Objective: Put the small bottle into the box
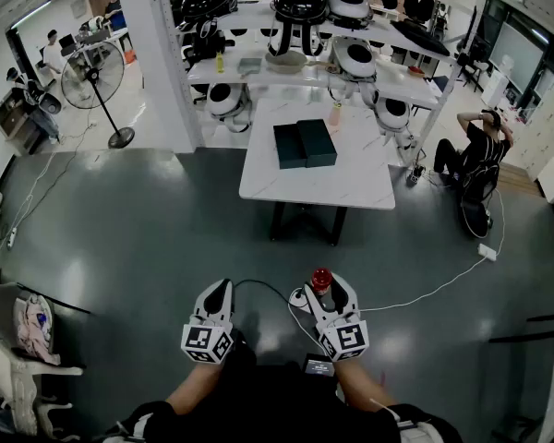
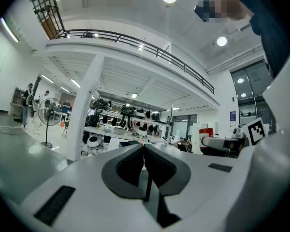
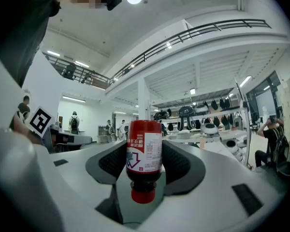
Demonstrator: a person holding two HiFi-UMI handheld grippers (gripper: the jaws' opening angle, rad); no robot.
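My right gripper (image 3: 144,159) is shut on a small red bottle (image 3: 144,153) with a white label, its red cap pointing back toward the camera. In the head view the same bottle (image 1: 321,280) shows as a red spot between the jaws of the right gripper (image 1: 321,287), held close to my body above the floor. My left gripper (image 1: 217,295) hangs beside it, shut with nothing in it; in its own view the left gripper (image 2: 143,148) has its pads pressed together. The dark open box (image 1: 305,143) lies on a white table (image 1: 351,187) well ahead of me.
Shelves with helmets and headsets (image 1: 300,7) stand behind the table. A standing fan (image 1: 94,77) is at the far left, a person (image 1: 475,155) sits on the floor at the right, and a white cable (image 1: 443,284) runs across the grey floor. White chairs (image 1: 18,358) stand at my left.
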